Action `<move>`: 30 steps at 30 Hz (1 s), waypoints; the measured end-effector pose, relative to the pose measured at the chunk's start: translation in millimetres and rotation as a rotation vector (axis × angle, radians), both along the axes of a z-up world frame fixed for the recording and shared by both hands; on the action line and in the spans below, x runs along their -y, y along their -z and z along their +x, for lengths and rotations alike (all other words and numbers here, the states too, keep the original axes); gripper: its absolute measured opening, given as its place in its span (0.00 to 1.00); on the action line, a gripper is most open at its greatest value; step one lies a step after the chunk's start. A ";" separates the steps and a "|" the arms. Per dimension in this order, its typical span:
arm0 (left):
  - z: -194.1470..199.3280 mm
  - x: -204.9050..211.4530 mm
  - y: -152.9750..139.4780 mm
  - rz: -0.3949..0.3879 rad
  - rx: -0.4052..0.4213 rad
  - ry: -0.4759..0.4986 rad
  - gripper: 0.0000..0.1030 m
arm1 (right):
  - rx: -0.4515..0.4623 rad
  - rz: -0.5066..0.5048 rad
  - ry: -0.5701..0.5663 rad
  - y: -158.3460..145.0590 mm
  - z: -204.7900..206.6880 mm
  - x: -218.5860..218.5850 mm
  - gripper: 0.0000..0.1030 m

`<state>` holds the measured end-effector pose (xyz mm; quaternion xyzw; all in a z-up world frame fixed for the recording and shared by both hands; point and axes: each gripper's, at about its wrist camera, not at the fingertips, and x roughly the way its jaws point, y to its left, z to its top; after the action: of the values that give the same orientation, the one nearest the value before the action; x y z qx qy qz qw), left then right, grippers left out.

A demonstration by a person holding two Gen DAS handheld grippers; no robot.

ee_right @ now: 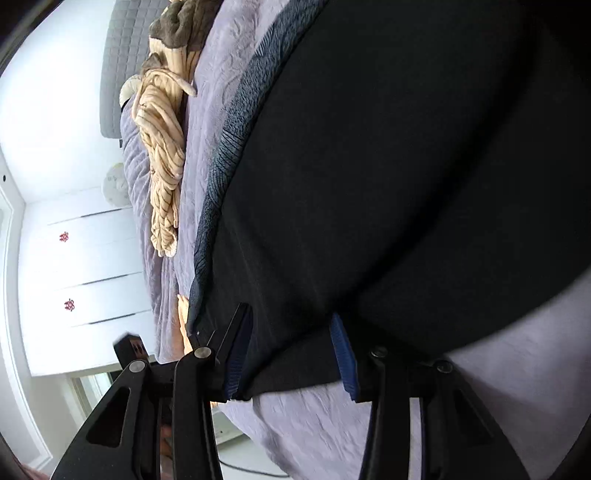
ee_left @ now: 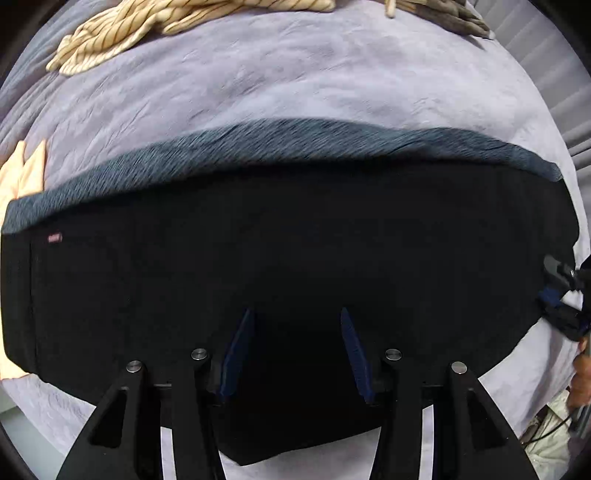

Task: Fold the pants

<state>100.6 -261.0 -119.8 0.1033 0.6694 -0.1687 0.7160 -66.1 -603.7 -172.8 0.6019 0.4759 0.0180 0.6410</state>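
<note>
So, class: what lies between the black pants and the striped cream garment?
Only bare lavender bedspread separates black pants from striped cream garment, in the left wrist view.

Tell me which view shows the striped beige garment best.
The right wrist view: the striped beige garment runs nearly full length along the lavender bedspread, unobstructed. The left wrist view catches only part of it, cut off at the top edge.

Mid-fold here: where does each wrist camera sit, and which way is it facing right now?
Left wrist: above the bed, facing across the black pants; open left gripper over them, right gripper at the far edge.
Right wrist: rolled sideways at the pants' end; open right gripper straddles the fabric edge.
Shared: pants, lavender bedspread, striped cream garment.
</note>
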 end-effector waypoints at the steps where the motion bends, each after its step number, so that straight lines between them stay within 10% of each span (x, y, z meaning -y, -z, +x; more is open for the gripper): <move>1: -1.0 -3.5 1.0 0.014 0.000 0.006 0.49 | -0.014 0.001 0.015 3.1 4.2 -1.0 0.31; 2: -2.9 -6.7 -1.0 0.009 0.001 0.014 0.49 | -0.030 -0.005 0.021 3.2 13.6 -0.3 0.08; 8: -14.4 -21.0 -1.5 0.002 -0.022 0.032 0.49 | 0.000 -0.113 -0.062 -45.9 -4.7 -21.3 0.08; 11: -17.4 -22.9 0.1 0.036 -0.034 0.046 0.49 | -0.135 -0.130 -0.068 -13.3 -25.7 -28.9 0.12; 15: -15.1 -15.6 -16.0 0.013 -0.002 0.071 0.49 | -0.100 -0.090 0.014 -25.7 -52.3 -6.0 0.36; 23: -12.2 52.8 -29.4 -0.091 0.036 0.146 0.49 | -0.232 -0.316 0.345 -52.4 -117.2 117.1 0.37; 26: -16.5 80.1 -28.7 -0.093 0.036 0.182 0.49 | -0.258 -0.201 0.408 -25.4 -119.6 129.6 0.07; 30: -20.1 84.3 -39.1 -0.108 0.072 0.182 0.51 | -0.233 -0.261 0.388 -41.0 -122.2 115.4 0.06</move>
<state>80.5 -345.2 -80.7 0.1307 0.6212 -0.2653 0.7257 -188.3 -719.1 -131.8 0.5920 0.4207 -0.2363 0.6455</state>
